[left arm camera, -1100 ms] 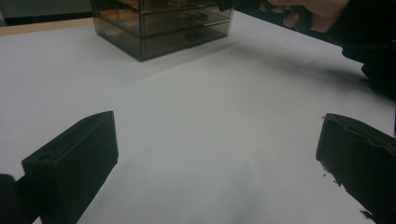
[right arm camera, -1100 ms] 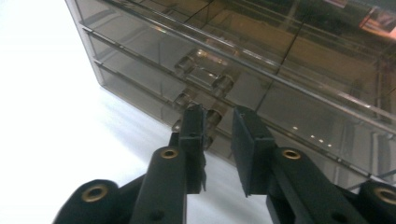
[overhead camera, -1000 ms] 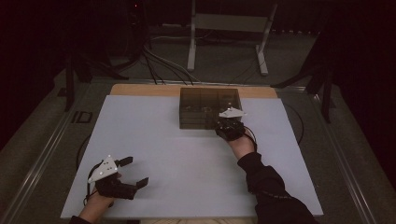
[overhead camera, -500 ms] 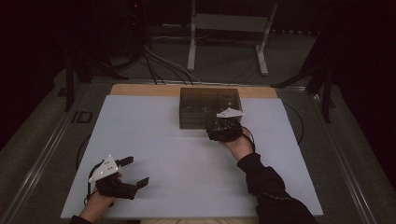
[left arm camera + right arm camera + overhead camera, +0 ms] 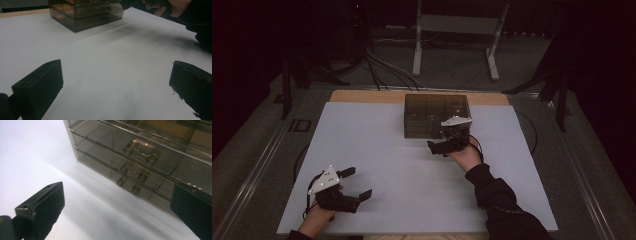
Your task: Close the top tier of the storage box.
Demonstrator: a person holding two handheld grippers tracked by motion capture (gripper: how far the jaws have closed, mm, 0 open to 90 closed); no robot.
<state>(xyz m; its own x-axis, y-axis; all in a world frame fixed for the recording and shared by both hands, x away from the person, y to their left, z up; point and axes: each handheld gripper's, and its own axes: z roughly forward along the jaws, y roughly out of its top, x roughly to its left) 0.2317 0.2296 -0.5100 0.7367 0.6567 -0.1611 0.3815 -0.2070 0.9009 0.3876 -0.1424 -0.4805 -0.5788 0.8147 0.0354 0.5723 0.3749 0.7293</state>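
Desk (image 5: 377, 150), white top, spans the middle of the high view. Smoked plastic drawer box (image 5: 435, 115) sits upper centre, drawers shut, handles (image 5: 140, 153) facing my right gripper (image 5: 447, 145). Its jaws have just been opening, now wide apart, nothing between them. My left gripper (image 5: 357, 184), lower left, jaws apart and empty, well away from the box.

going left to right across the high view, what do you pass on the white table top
left gripper → smoky clear drawer box → right gripper, open just in front of the box, its jaws having just been opening with nothing between them
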